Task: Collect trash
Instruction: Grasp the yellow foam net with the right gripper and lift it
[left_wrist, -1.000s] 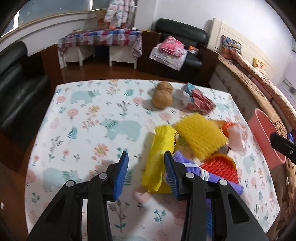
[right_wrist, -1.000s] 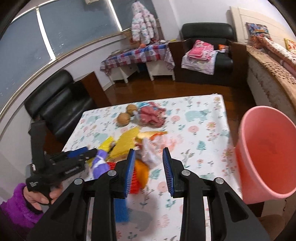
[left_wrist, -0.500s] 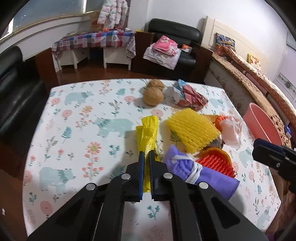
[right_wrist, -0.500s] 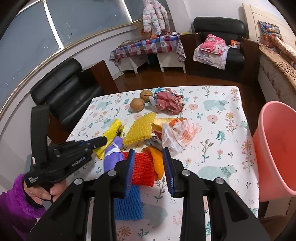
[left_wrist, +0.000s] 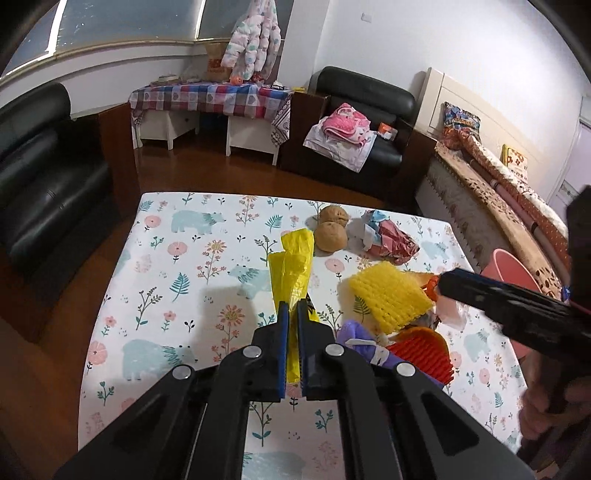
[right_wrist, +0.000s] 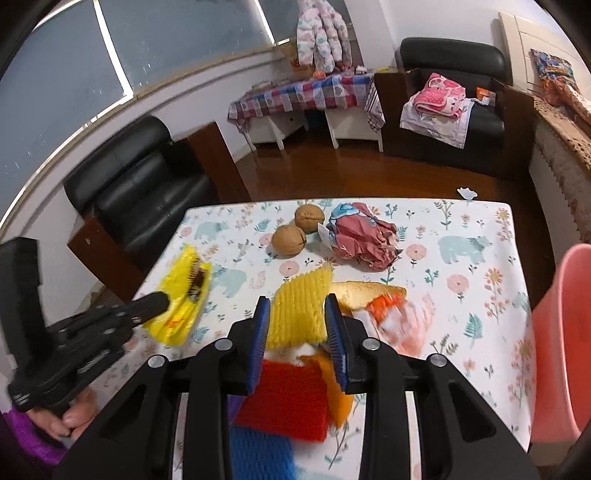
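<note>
Black hand-held gripper (left_wrist: 291, 314), blue pads (left_wrist: 282, 332)

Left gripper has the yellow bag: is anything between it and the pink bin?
Yes. The left gripper is shut on the yellow bag. Between it and the pink bin lie the yellow foam net and the trash pile, and the right gripper reaches across.

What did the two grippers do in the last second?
The left gripper closed on the yellow plastic bag and lifted it. The right gripper, open as before, moved in around the yellow foam net. The walnuts, crumpled wrapper and pink bin stayed put.
</note>
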